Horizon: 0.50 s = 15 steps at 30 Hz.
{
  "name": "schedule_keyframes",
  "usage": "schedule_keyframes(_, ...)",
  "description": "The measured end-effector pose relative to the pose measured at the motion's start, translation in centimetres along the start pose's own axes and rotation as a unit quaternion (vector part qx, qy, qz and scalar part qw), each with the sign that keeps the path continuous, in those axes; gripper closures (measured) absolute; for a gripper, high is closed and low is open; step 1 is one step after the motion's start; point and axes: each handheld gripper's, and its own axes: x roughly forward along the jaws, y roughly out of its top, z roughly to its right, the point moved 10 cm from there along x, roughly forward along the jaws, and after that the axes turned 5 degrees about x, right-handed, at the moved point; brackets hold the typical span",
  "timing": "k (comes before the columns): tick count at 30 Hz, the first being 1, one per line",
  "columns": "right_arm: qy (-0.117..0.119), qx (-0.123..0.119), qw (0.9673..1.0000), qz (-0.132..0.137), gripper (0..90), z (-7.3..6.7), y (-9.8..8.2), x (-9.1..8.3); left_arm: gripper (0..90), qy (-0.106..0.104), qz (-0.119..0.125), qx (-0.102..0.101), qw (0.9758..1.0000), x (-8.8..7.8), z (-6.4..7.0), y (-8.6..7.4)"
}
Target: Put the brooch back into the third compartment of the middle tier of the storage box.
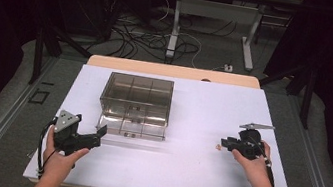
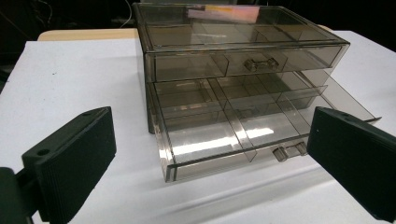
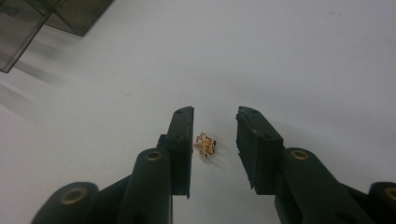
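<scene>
while right gripper [image 3: 214, 135] fingers [image 3: 181, 140] part-open flank gold trinket [image 3: 205, 145], left gripper [image 2: 210, 154] fingers wide, empty.

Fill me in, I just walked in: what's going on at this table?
A person holds a gripper in each hand. The right gripper is down on the white table, jaws either side of a small gold trinket but not yet gripping it. The left gripper waits open, facing a clear drawer box whose lower drawer is pulled out.

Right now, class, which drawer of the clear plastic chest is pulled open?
The lower drawer is open: it juts out from the chest toward the person, showing its empty compartments. The upper drawer sits pushed in, flush with the frame.
</scene>
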Motion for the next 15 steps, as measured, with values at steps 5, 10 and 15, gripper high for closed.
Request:
schedule_keyframes(5, -0.001, 0.015, 0.9998, -0.012, 68.3, 0.0, -0.1, 0.5, 1.6, 0.0, -0.001, -0.001, 1.0, 0.0, 0.0, 0.0)
schedule_keyframes(10, -0.003, 0.026, 0.9993, -0.027, 69.6, 0.0, -0.5, 1.0, 1.7, 0.0, -0.001, -0.002, 1.0, 0.0, 0.0, 0.0)
schedule_keyframes(15, -0.002, 0.025, 0.9991, -0.034, 70.0, -0.1, -0.6, 1.3, 1.7, 0.0, -0.001, -0.002, 1.0, 0.0, 0.0, 0.0)
